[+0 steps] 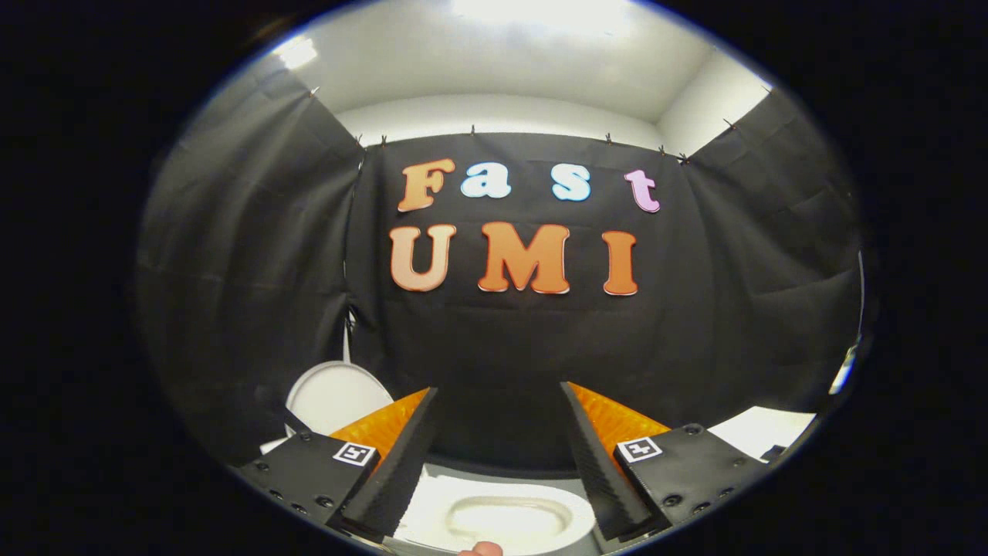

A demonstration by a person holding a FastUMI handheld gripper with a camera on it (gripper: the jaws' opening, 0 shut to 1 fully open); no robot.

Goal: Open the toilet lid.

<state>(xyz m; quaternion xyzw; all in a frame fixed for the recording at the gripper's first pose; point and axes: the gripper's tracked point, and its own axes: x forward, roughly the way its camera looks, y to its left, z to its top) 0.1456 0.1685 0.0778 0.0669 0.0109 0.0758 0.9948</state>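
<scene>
Your gripper [498, 455] is spread wide and empty above the white ceramic toilet bowl [502, 519]; the round white plastic lid [336, 395] beyond the left finger looks upright — probably light, rigid, slick, so take its rim.

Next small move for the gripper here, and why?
Probably ease the gripper back, fingers open. The toilet bowl lies uncovered below and between the fingers. A white oval that looks like the toilet lid stands raised beyond the left finger, against the black cloth. Nothing sits between the fingers, so no grasp seems needed.
</scene>
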